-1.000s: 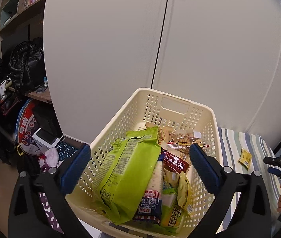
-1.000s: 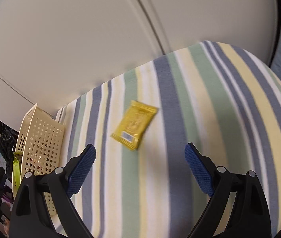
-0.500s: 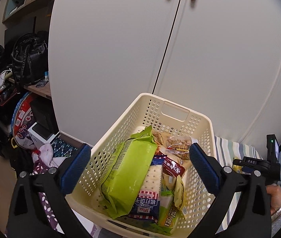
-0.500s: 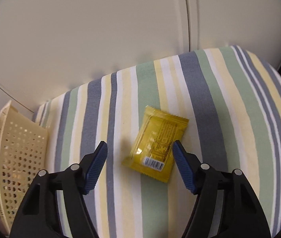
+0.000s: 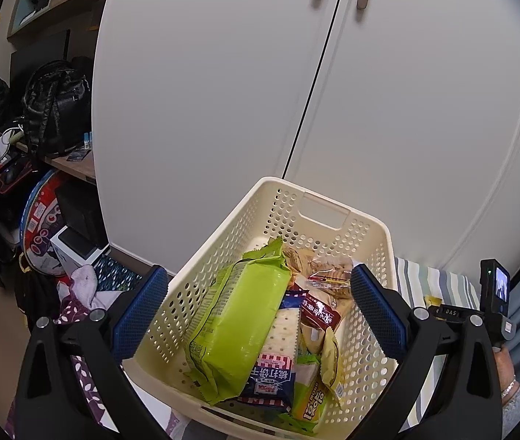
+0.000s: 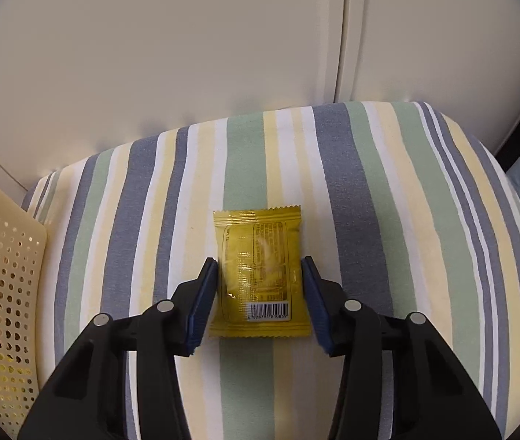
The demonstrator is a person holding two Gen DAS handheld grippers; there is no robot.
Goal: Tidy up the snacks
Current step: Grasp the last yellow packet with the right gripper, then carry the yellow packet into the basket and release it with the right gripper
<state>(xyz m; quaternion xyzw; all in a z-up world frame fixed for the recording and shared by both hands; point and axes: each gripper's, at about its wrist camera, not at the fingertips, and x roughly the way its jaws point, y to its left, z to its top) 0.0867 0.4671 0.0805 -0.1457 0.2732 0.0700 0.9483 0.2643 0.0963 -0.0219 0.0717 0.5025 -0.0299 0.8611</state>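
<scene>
Your left claw (image 5: pixel 258 311) hangs with its blue-padded fingers (image 5: pixel 139 315) spread wide and nothing between them. Your right claw (image 6: pixel 258 293) points forward and down, its two pads (image 6: pixel 201 304) narrowed but with a gap left between them. Your right hand (image 5: pixel 505 363), seen from the left wrist, grips the handle low at the edge.

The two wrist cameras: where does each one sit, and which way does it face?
Left wrist: on the left hand-held gripper, facing the cream basket of snacks before white cupboard doors; the person's right hand shows.
Right wrist: on the right hand-held gripper, looking down at the yellow packet on the striped cloth.
Shared: basket, cloth, cupboard.
</scene>
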